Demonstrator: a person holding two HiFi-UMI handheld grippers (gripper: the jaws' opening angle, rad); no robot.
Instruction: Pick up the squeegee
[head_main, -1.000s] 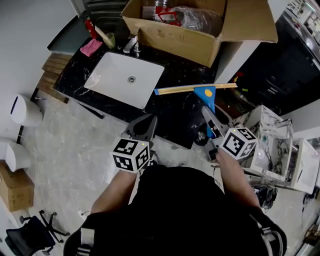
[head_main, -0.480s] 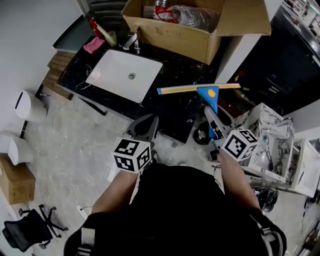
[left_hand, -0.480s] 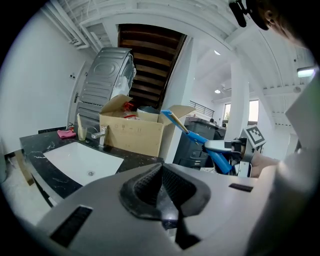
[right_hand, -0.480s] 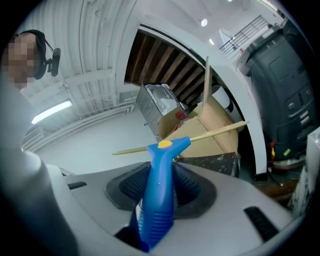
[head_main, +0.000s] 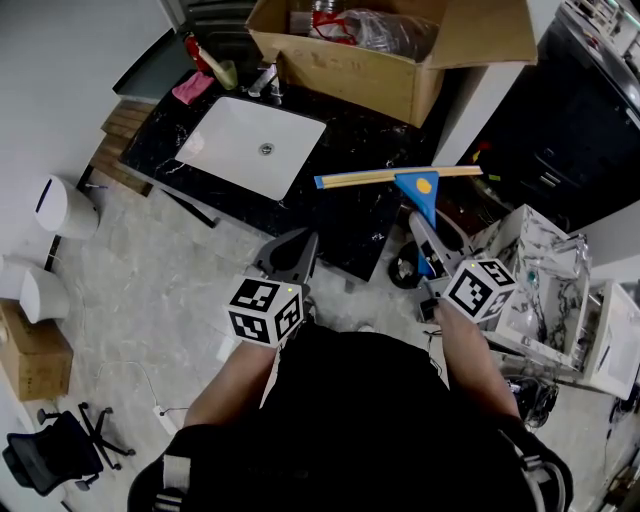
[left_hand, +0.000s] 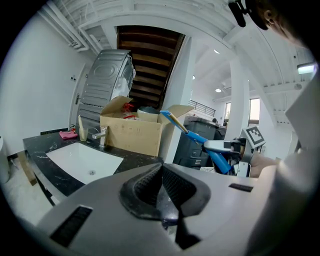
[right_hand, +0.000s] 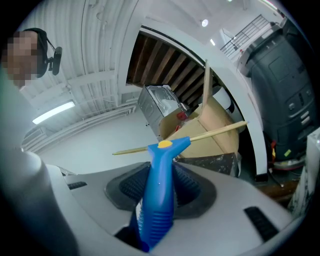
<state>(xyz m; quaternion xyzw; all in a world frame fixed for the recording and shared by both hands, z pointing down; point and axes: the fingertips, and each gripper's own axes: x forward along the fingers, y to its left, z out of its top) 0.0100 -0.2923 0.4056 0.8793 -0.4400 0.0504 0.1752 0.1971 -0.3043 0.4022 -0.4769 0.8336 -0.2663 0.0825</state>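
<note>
Blue is the colour of the squeegee's handle, and the right gripper has that handle pinched tight between its two jaws. In the right gripper view, the handle stands up between the dark pads, with a yellow dot at the top and a long pale strip going across. The squeegee is up in the air, not lying on anything. From the head view, its strip runs from side to side over the right end of the black stone counter, and the handle points back toward the person. The left gripper holds nothing. Its jaws are pressed together, and it sits low, near the front edge of the counter. From there the squeegee shows off to the right. A white sink is set in the counter, and a big cardboard box stands behind it.
</note>
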